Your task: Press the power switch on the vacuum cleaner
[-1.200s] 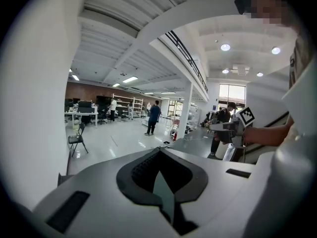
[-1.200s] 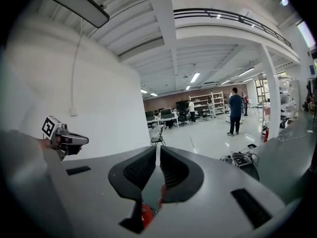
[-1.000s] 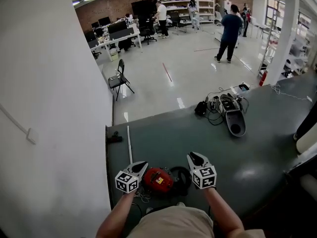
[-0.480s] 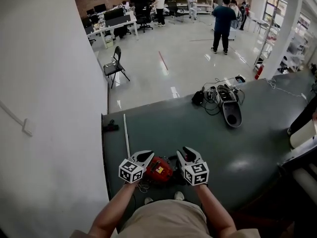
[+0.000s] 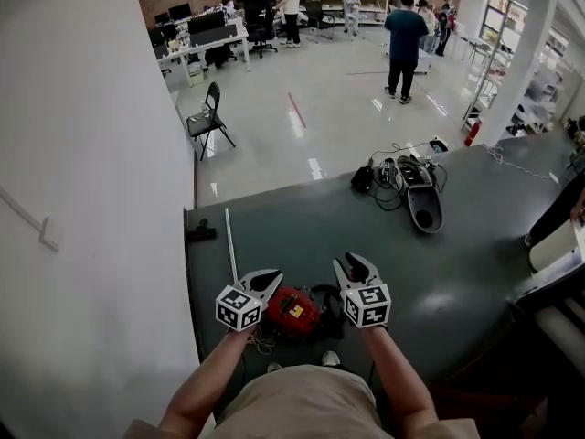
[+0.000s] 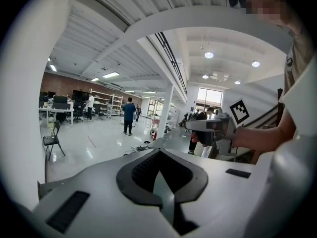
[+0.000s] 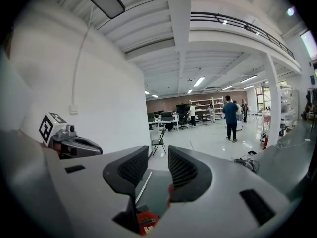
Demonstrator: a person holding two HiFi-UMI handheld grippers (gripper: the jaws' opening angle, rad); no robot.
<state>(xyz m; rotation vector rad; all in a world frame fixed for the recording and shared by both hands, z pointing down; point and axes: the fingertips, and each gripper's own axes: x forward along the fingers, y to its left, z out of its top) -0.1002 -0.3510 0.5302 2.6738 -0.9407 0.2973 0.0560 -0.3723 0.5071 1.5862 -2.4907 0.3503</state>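
Note:
The red vacuum cleaner lies on the dark green floor mat, just in front of the person's feet. My left gripper hovers over its left end. Its jaws meet at the tips in the left gripper view, with nothing between them. My right gripper hangs above the vacuum's black right end. Its jaws have just been opening and now stand apart, empty. Through that gap a bit of the red vacuum shows below. The power switch itself I cannot make out.
A white wall runs close along the left. A thin white tube lies on the mat beyond the vacuum. A grey vacuum body with tangled cables sits far right. A folding chair and several people stand farther off.
My right gripper has drawn in leftward beside the vacuum and risen a little; its jaws are wider. The left gripper has edged up and forward.

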